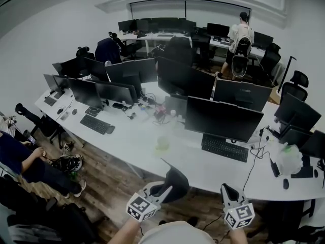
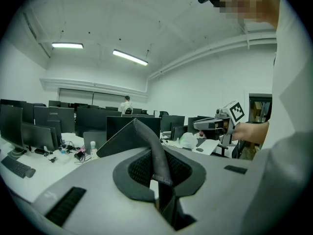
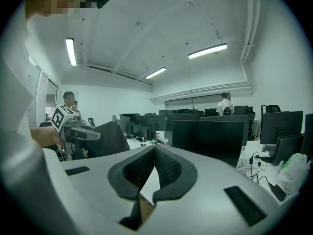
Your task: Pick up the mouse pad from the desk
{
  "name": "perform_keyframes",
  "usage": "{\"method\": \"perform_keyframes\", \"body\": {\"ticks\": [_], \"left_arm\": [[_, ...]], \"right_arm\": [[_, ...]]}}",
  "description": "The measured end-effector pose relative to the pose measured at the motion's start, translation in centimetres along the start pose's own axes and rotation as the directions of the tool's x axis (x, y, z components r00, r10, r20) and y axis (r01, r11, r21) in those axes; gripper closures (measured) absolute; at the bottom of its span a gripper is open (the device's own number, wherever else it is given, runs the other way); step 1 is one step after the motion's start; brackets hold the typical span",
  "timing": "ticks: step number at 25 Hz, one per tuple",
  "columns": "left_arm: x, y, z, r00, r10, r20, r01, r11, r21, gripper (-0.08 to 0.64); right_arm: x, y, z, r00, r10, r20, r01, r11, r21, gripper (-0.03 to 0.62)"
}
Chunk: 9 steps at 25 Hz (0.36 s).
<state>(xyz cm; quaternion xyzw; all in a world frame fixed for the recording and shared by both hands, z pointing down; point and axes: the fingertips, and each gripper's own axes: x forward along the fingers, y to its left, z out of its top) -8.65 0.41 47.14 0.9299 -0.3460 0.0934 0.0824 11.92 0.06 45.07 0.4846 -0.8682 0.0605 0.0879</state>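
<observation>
The dark mouse pad hangs off the desk, above the floor in front of the desk edge, pinched at one edge by my left gripper. In the left gripper view the mouse pad rises bent from between the jaws of that gripper, which is shut on it. My right gripper stays a little to the right of it, level with the left one. In the right gripper view this gripper has its tips together with nothing in them, and the mouse pad shows to its left.
The long white desk carries rows of monitors, a keyboard, a pale cup and a white bag. A seated person is at the left; another person stands at the back. Wooden floor lies below the grippers.
</observation>
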Motion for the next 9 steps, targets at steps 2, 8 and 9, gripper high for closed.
{"method": "perform_keyframes", "body": {"ticks": [2,8,9], "left_arm": [[-0.05,0.02,0.02,1.000,-0.001,0.001,0.001,1.000,-0.002,0.514],[-0.51,0.35,-0.33,1.000,-0.003,0.000,0.003,1.000,-0.004,0.514],[-0.64,0.42,-0.34,1.000,-0.003,0.000,0.003,1.000,-0.005,0.514]], "right_arm": [[0.07,0.06,0.02,1.000,0.000,0.000,0.000,1.000,0.000,0.580],[0.42,0.71,-0.07,1.000,0.004,-0.001,-0.004,1.000,-0.002,0.580],[0.45,0.86,0.00,1.000,0.004,-0.002,-0.004,1.000,-0.003,0.580]]}}
